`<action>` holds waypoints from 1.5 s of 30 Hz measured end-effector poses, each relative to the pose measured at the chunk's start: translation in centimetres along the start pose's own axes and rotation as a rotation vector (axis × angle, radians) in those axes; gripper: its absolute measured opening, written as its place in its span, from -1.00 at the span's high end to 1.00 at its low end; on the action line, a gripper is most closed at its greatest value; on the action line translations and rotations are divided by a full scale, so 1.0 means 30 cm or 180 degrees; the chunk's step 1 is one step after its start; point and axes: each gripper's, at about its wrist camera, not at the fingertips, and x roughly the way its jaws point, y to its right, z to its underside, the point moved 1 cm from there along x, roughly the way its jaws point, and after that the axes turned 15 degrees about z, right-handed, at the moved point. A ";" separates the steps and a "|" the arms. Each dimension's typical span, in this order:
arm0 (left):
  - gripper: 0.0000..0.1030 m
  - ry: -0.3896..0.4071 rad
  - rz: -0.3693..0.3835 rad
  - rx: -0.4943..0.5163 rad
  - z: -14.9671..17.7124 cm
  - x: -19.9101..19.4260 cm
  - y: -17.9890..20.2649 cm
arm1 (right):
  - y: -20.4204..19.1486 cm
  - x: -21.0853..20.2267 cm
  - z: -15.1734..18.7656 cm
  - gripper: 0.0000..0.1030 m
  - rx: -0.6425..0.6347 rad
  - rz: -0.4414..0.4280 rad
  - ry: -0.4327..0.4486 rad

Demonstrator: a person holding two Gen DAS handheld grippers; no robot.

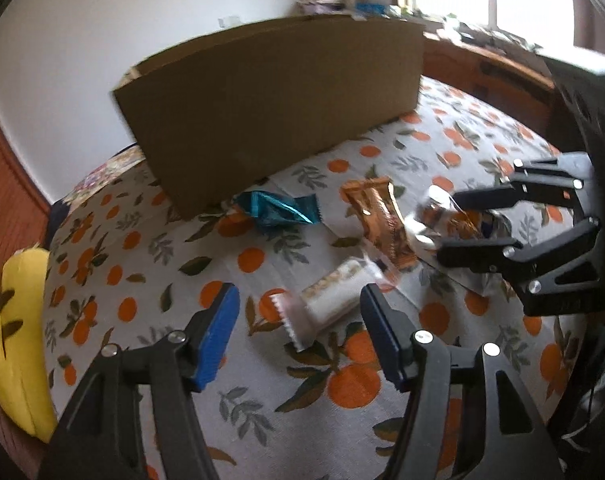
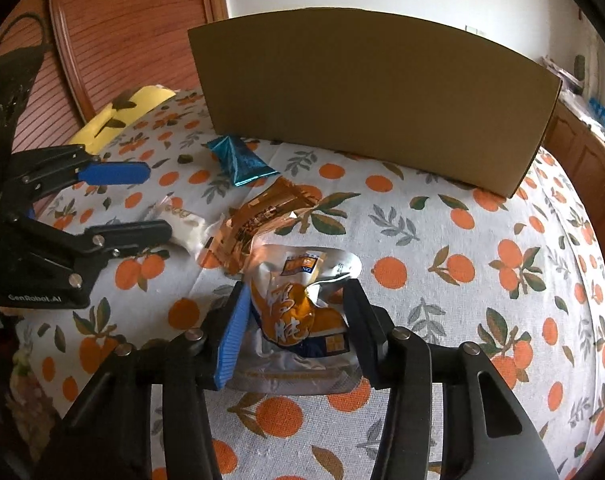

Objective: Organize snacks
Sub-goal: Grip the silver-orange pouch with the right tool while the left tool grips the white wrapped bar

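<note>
Furthest left, a yellow cushion (image 2: 120,114) lay at the edge of the orange-print bedcover (image 2: 442,240), away from the work. Next to it the left tongs (image 1: 298,320) hung open, their blue pads spread wide with nothing between them, above a white wrapped snack (image 1: 334,298) lying flat on the bed; the spread looked matched to the packet's width, so a pick-up of it seemed the likely next step. Just beyond, a teal foil packet (image 2: 238,160) sat against the foot of the cardboard box (image 2: 362,92), and a copper-coloured packet (image 2: 262,216) lay between the teal one and the white one, its near edge close to or overlapping the white wrapper. These three snacks sat loose in front of the box, within easy reach of either hand.

Toward the right, the right tongs (image 2: 298,320) were closed on an orange-and-silver snack pouch (image 2: 298,300), pinching its crumpled middle so the soft bag bulged out above and below the pads. In the left wrist view it seemed lifted just clear of the bed, though that was hard to tell. The box stood behind all of it, its near wall facing the cameras and its inside hidden, presumably the place the snacks were meant to go.
</note>
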 end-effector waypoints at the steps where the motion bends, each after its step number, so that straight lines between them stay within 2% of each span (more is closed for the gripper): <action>1: -0.24 -0.0053 -0.0003 0.0029 -0.005 0.013 0.002 | -0.002 0.000 0.000 0.06 0.0000 -0.0005 -0.0002; 3: -0.24 -0.0140 -0.0080 0.0042 -0.018 0.040 0.000 | 0.000 -0.003 0.002 0.06 0.0022 -0.0034 -0.0004; 9: -0.24 -0.0126 -0.0073 -0.0080 -0.055 0.067 -0.013 | 0.012 -0.007 -0.001 0.06 0.0068 -0.0099 -0.0002; 14: -0.16 -0.0074 0.0127 -0.0397 -0.050 0.067 -0.034 | 0.021 -0.008 -0.003 0.06 0.0100 -0.0192 -0.0005; 16: -0.11 -0.0045 0.0139 -0.0459 -0.046 0.065 -0.037 | 0.022 -0.008 -0.001 0.06 0.0109 -0.0211 -0.0003; 22: 0.24 -0.0027 0.0043 -0.0500 -0.053 0.064 -0.031 | 0.026 -0.007 -0.002 0.06 0.0110 -0.0262 0.0010; 24: 0.52 -0.0035 0.0061 -0.0504 -0.056 0.067 -0.028 | 0.025 -0.008 0.000 0.06 0.0104 -0.0274 0.0016; 25: 0.56 -0.0047 0.0075 -0.0510 -0.059 0.071 -0.024 | 0.026 -0.008 0.000 0.06 0.0104 -0.0278 0.0017; 33: 0.61 0.0107 -0.0113 -0.0716 -0.003 0.030 0.010 | 0.030 -0.011 0.003 0.06 0.0109 -0.0343 0.0019; 45: 0.61 0.0549 -0.0323 -0.0869 0.106 -0.183 0.113 | 0.022 -0.012 -0.001 0.06 0.0068 -0.0350 0.0019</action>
